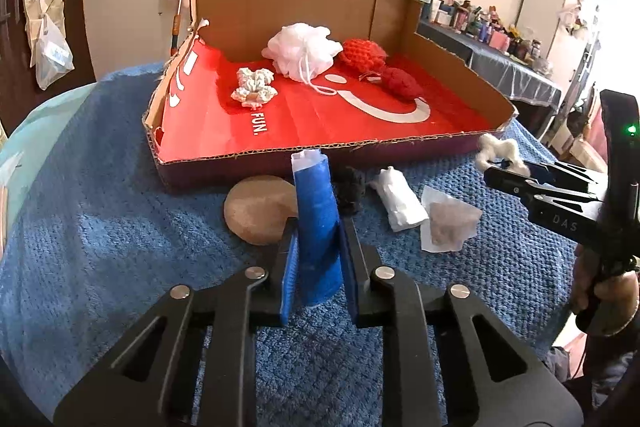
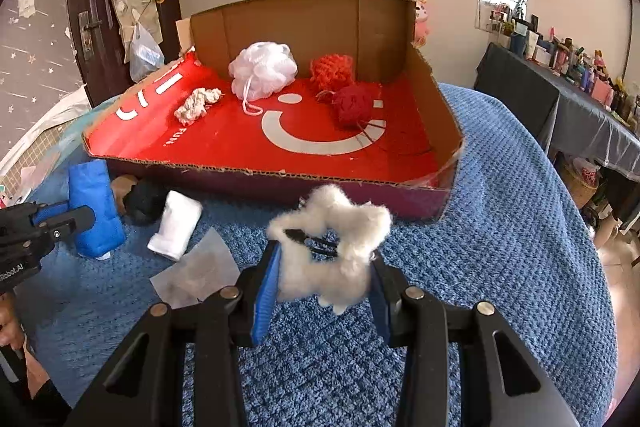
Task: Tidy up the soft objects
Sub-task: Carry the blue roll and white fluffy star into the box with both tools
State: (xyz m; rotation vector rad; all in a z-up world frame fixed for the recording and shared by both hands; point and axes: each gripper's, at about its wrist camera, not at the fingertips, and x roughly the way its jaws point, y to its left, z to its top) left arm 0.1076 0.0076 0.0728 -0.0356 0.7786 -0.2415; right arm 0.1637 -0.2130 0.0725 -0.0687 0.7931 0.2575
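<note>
**Both grippers holding soft items in front of the box**

Left wrist view: left gripper (image 1: 316, 247) is clamping a blue cloth roll (image 1: 316, 223), fingers (image 1: 289, 267) nearly closed, pressing on both sides; the roll is standing upright between them, white end on top. Beyond it, on the blue knit blanket (image 1: 100, 227), a tan round pad (image 1: 258, 209) is lying just left of the roll, a dark fuzzy lump (image 1: 352, 187) just behind it, then a white rolled cloth (image 1: 400, 201) and a translucent pouch w/ brownish stuff (image 1: 450, 225) to the right. The cardboard box (image 1: 460, 55) w/ red liner is sitting further back, holding a white mesh pouf (image 1: 302, 45), cream knit scrunchie (image 1: 256, 89), and two red knit pieces (image 1: 362, 55) (image 1: 402, 83). At right edge, right gripper (image 1: 494, 165) is carrying a white fluffy clip (image 1: 498, 153) above the blanket, a hand (image 1: 608, 303) is gripping its handle.

Right wrist view: right gripper (image 2: 326, 279) is holding the white fluffy clip (image 2: 332, 239), fingers (image 2: 266, 291) partly open, closed onto the fluff on both sides; black clip teeth are showing in its middle. It is hanging in front of the box's (image 2: 420, 59) near wall, not inside. Left gripper (image 2: 66, 217) at left is gripping the blue cloth roll (image 2: 94, 203), off the blanket (image 2: 500, 227). White rolled cloth (image 2: 178, 225) and pouch (image 2: 198, 269) are lying between the two grippers
</note>
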